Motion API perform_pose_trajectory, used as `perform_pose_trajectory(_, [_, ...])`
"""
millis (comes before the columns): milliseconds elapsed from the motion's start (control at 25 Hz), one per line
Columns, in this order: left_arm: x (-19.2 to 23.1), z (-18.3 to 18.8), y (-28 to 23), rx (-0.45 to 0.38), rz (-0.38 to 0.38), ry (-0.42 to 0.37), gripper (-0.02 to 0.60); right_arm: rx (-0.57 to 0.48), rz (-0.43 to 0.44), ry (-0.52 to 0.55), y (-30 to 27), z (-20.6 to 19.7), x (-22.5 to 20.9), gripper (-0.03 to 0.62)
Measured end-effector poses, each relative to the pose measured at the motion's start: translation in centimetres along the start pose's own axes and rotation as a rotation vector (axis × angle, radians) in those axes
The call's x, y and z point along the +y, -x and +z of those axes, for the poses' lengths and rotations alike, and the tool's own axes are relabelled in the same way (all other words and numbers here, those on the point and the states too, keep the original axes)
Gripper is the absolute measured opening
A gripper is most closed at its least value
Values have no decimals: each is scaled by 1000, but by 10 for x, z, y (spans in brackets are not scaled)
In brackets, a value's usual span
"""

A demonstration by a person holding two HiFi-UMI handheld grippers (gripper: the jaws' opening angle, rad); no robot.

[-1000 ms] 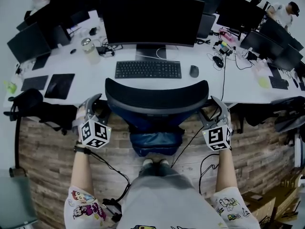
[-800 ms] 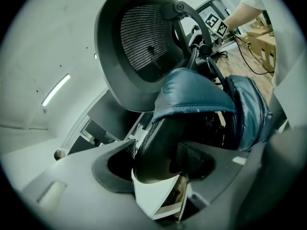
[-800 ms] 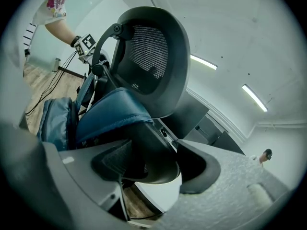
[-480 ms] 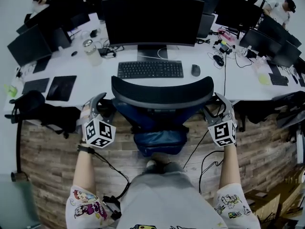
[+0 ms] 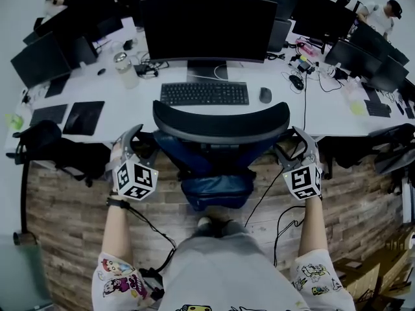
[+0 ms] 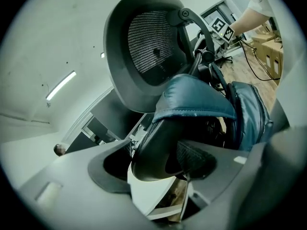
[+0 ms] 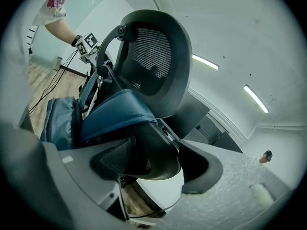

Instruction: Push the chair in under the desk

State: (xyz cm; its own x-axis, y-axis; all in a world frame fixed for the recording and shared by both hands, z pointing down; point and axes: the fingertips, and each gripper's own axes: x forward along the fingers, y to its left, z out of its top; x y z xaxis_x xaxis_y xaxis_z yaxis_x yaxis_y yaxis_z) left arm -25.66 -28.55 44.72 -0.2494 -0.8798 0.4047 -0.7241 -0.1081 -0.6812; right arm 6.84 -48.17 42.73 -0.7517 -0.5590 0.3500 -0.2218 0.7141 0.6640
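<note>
The chair [image 5: 220,125] sits mid-frame at the desk [image 5: 136,107] edge, with the keyboard [image 5: 204,93] above it, the mouse [image 5: 265,95] right of that and the monitor [image 5: 209,28] topmost.

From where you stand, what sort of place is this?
Most likely a shared office: a long white desk holds a large monitor and a keyboard, with a mesh-backed chair standing at it.

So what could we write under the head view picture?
Chair at the desk, with left hand-held gripper and right hand-held gripper, jaws just opening, around its armrests.
</note>
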Motion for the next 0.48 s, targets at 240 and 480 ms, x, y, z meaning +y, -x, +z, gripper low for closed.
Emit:
perform_pose_trajectory(240, [2, -3, 17, -5, 12, 8, 293, -23, 3, -36, 15, 4, 9, 308])
perform_pose_trajectory(480, [-3, 8, 40, -36, 36, 74, 293, -93, -28, -125, 37, 22, 16, 310])
